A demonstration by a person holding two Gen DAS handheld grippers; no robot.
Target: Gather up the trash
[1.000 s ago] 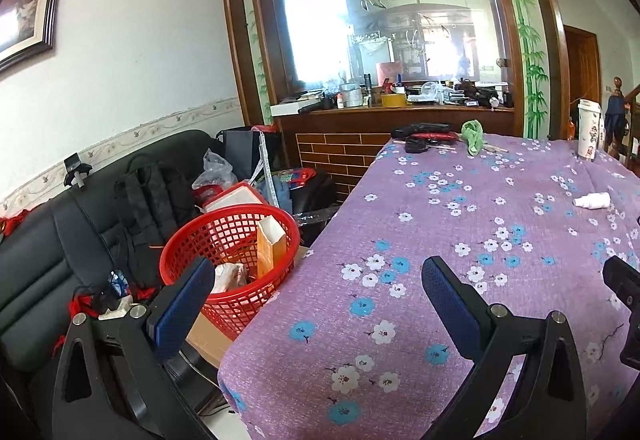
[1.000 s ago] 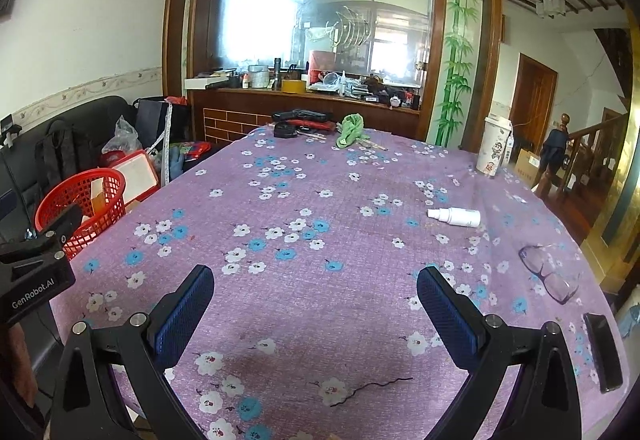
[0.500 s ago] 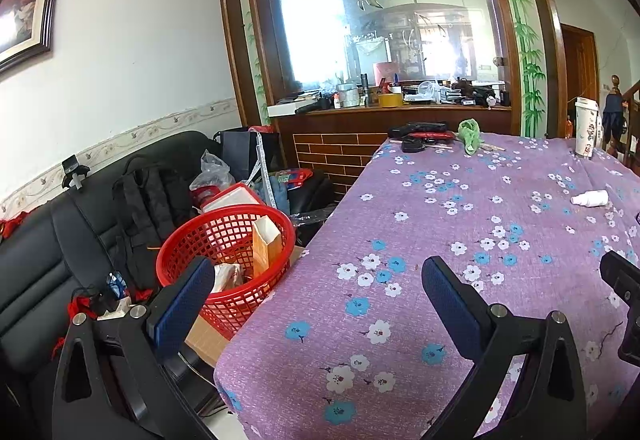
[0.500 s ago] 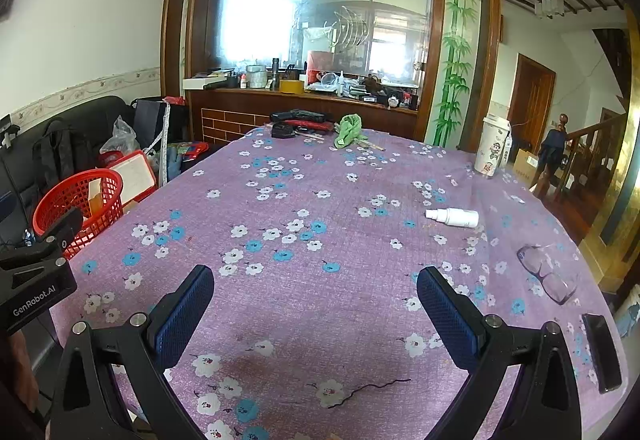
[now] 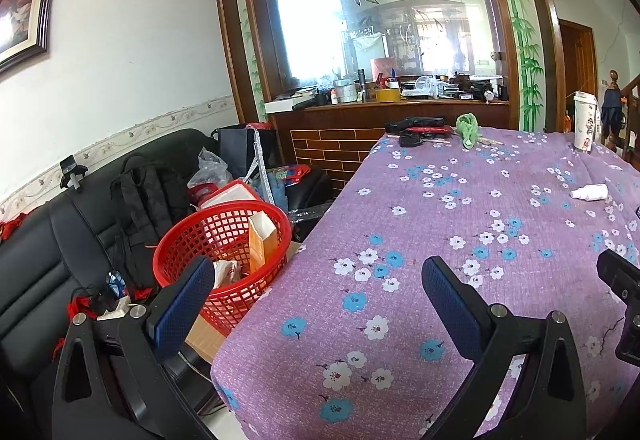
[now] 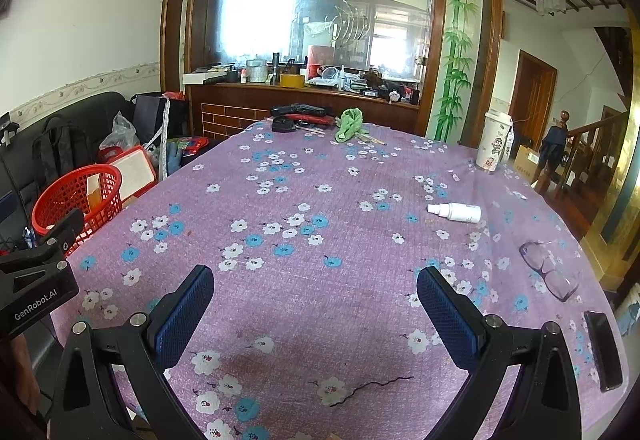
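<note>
Over the last second the left gripper (image 5: 316,294) has drifted slightly left and back: the red plastic mesh basket (image 5: 192,240) now sits a little lower and nearer its left finger. The right gripper (image 6: 316,300) has eased back a touch, so the white spray bottle (image 6: 456,211) lying on the purple flowered desk (image 6: 320,280) appears marginally lower in its view.
</note>
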